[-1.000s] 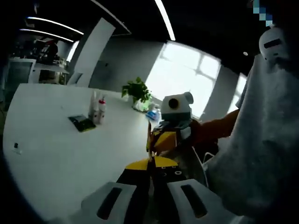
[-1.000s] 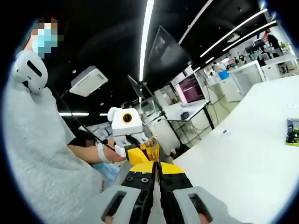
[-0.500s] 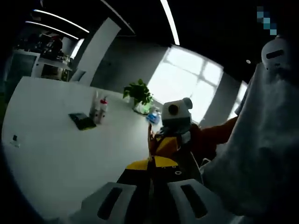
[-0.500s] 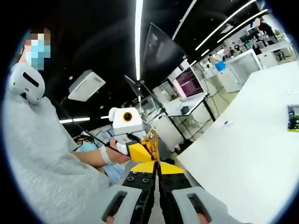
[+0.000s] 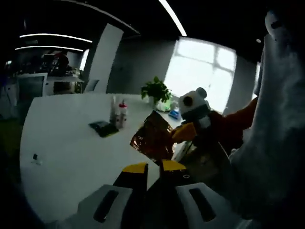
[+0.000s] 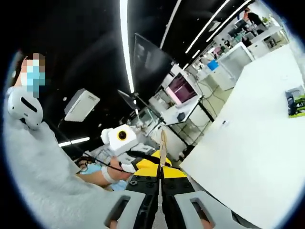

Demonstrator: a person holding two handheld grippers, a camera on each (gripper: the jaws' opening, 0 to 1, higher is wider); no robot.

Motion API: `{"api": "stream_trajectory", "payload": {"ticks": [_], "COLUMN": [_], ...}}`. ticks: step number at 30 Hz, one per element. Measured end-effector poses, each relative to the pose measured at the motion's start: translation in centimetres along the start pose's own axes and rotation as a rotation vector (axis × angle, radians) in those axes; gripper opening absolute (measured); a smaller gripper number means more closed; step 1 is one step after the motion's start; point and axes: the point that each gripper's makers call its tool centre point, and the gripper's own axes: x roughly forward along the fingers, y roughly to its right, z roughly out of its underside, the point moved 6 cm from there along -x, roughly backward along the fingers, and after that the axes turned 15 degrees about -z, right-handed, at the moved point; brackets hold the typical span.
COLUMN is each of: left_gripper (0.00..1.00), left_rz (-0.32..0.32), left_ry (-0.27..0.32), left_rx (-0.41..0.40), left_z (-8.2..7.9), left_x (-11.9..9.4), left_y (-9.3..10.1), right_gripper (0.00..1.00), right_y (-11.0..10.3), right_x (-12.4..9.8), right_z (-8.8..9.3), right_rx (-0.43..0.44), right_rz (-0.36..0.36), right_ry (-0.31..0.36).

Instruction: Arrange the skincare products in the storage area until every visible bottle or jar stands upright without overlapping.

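White table (image 5: 71, 143) carries distant bottles (image 5: 118, 113); right jaws pinch a foil sachet (image 5: 153, 136), left jaws slightly parted.

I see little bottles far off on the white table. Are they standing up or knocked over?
Standing up. In the left gripper view the two small bottles rise straight from the white table, caps on top, beside a dark flat packet.

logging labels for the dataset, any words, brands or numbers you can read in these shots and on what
None can be read.
Shiny brown sachet held in the right tongs: print too blurred.
Two bottles on the white table: labels too small.
Dark flat pack beside them: too small.
Pink monitor screen: nothing legible.
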Motion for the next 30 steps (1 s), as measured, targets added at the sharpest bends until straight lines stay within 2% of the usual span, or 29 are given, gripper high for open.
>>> {"api": "stream_trajectory", "payload": {"ticks": [2,5,7,8,9,14,22,25,30], "left_gripper": [0.07,0.05,0.04,0.04,0.04,0.01,0.01,0.01,0.0], "left_rz": [-0.065,-0.192,-0.282,-0.302,-0.307,-0.347,-0.335,-0.348,-0.366], "left_ry": [-0.001,-0.023,-0.083,-0.107,-0.123,-0.146,-0.196,-0.196,-0.241], "left_rx": [0.048,0.112,0.146,0.168,0.19,0.199,0.238,0.227,0.257], "left_z": [0.2,0.7,1.6,1.9,2.1,2.5,3.2,3.2,3.9], "left_x": [0.3,0.8,1.2,1.3,1.5,1.6,1.9,1.8,2.0], "left_y": [-0.8,-2.0,-2.9,-3.1,-3.2,-3.7,-3.5,-3.8,-3.9], "right_gripper": [0.0,0.0,0.0,0.0,0.0,0.0,0.0,0.0,0.0], "right_y": [0.4,1.4,1.9,2.3,2.8,5.2,8.9,10.8,13.9], "right_x": [-0.2,-0.4,-0.2,-0.2,-0.1,0.2,0.9,0.9,0.7], "right_z": [-0.7,-1.6,-2.2,-2.6,-3.1,-5.6,-9.2,-11.3,-13.8], "right_rx": [0.036,0.038,0.05,0.054,0.06,0.061,0.072,0.067,0.069], "right_rz": [-0.005,0.02,0.03,0.038,0.056,0.099,0.154,0.189,0.269], "right_ry": [0.049,0.058,0.07,0.074,0.074,0.094,0.061,0.079,0.104]}}
